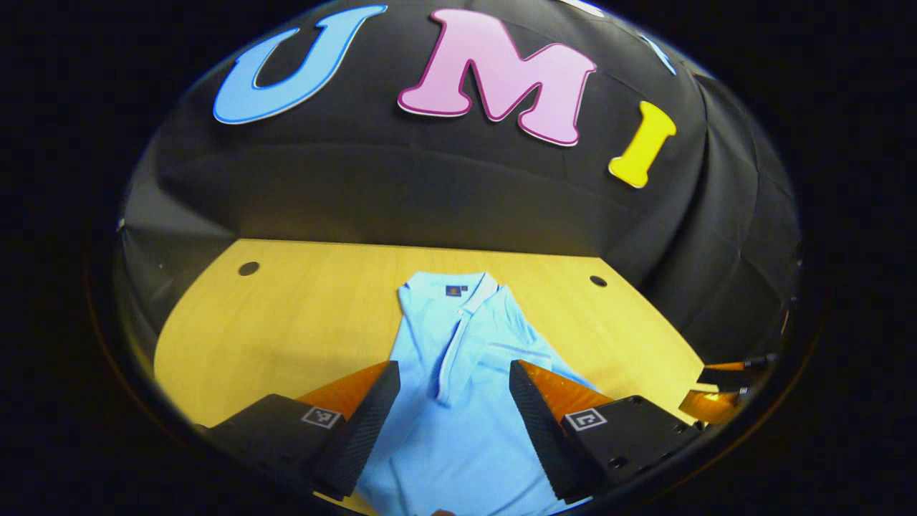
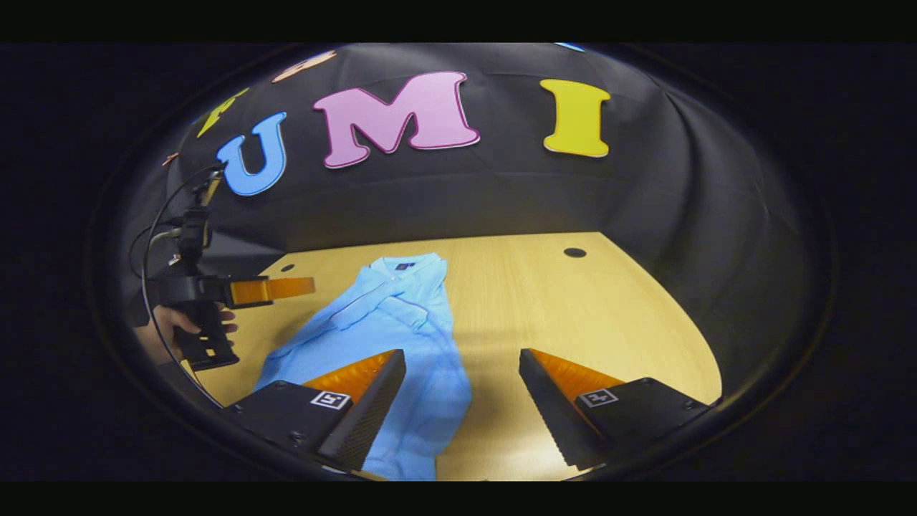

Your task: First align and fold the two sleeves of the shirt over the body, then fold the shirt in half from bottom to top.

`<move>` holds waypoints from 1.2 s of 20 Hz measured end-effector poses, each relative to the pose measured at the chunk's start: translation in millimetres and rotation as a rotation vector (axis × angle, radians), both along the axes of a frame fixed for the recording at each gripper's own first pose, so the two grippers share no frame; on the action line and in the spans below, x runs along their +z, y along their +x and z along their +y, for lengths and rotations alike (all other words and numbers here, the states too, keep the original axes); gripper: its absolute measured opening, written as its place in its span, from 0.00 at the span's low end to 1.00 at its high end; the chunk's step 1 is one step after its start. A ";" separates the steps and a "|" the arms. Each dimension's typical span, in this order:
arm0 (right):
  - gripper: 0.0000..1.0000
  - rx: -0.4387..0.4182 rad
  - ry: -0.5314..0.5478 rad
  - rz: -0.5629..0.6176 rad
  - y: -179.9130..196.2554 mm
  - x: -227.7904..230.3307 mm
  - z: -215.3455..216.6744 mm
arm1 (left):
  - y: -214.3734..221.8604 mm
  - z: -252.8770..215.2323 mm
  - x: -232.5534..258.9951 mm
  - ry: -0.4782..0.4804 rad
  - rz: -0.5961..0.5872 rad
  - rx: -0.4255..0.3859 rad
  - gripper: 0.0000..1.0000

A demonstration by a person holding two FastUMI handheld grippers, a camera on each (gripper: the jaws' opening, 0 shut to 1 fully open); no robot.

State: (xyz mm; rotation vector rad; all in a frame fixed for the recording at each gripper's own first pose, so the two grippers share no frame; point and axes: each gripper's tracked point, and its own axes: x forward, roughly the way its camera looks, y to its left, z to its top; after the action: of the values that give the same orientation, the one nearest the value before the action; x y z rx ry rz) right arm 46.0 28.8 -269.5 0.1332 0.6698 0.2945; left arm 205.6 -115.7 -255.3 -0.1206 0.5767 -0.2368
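One light blue shirt lies flat on a pale wooden table, collar toward the booth's black cloth wall at 12 o'clock in the left gripper view, hem running down to 6 o'clock. Both sleeves appear already laid over the body; the edge of one folded sleeve crosses the chest at about 2 o'clock from the placket. One small dark label sits inside the collar.

The left gripper hangs above the lower body of the shirt, its two fingers spread wide with cloth showing between them and nothing pinched. At 4 o'clock in the same view, part of the other tool juts in over the table's edge.

In the right gripper view, the right gripper likewise stands with jaws apart, holding nothing; its one finger overlaps the shirt's side, the other lies over bare table. At 9 o'clock there, one hand grips the handle of the left gripper, which hovers just off the shirt's far side, with cables looping up from it.

Two round dark holes mark the table's far corners, at roughly 10 and 2 o'clock from the shirt.
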 end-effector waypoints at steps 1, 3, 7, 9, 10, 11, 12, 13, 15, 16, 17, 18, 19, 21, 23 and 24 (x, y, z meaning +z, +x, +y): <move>0.99 0.002 0.005 0.013 -9.5 -4.0 5.2 | -21.0 8.6 -0.7 0.017 0.002 0.000 0.98; 0.99 0.008 0.007 0.043 -34.8 -9.5 10.8 | -62.5 23.0 -3.0 0.036 0.026 0.014 0.97; 0.98 0.036 -0.009 0.094 -81.1 -26.5 22.7 | -132.3 39.4 -23.6 0.060 0.078 0.022 0.97; 0.98 0.055 -0.031 0.119 -100.6 -40.2 27.8 | -161.3 45.3 -43.2 0.082 0.120 0.017 0.97; 0.98 0.069 -0.051 0.128 -109.1 -47.5 29.7 | -174.3 47.9 -53.2 0.093 0.143 0.019 0.98; 0.98 0.083 -0.068 0.141 -117.7 -55.4 31.5 | -185.2 50.2 -63.4 0.100 0.165 0.020 0.98; 0.98 0.094 -0.078 0.154 -125.4 -61.8 34.1 | -193.9 51.9 -71.2 0.107 0.181 0.025 0.98; 0.98 0.099 -0.080 0.168 -131.3 -67.0 36.6 | -202.6 53.8 -78.4 0.118 0.196 0.032 0.98; 0.98 0.097 -0.084 0.185 -142.0 -74.6 38.3 | -218.5 54.3 -94.1 0.140 0.224 0.033 0.98; 0.98 0.092 -0.097 0.188 -145.3 -79.2 36.1 | -225.2 54.0 -101.9 0.153 0.236 0.029 0.98; 0.98 0.087 -0.103 0.198 -149.3 -84.6 35.9 | -229.5 53.2 -108.0 0.164 0.247 0.023 0.98; 0.98 0.082 -0.105 0.216 -154.9 -90.2 35.0 | -233.9 51.3 -113.2 0.168 0.257 0.017 0.98; 0.99 0.077 -0.103 0.236 -159.9 -95.2 34.9 | -237.1 48.8 -116.8 0.164 0.266 0.009 0.98; 0.98 0.067 -0.105 0.269 -165.3 -105.8 33.1 | -241.2 44.9 -123.7 0.169 0.280 -0.004 0.97; 0.98 0.066 -0.108 0.258 -161.7 -108.9 33.8 | -246.3 44.0 -134.0 0.178 0.314 -0.006 0.98; 0.99 0.069 -0.119 0.268 -165.9 -110.1 32.0 | -245.4 42.8 -133.8 0.181 0.303 -0.004 0.97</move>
State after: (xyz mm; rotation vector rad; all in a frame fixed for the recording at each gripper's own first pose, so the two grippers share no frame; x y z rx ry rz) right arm -119.9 60.8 -379.6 0.0358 0.9570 0.3047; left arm -39.7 -72.9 -389.1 0.0208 0.8965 -0.1695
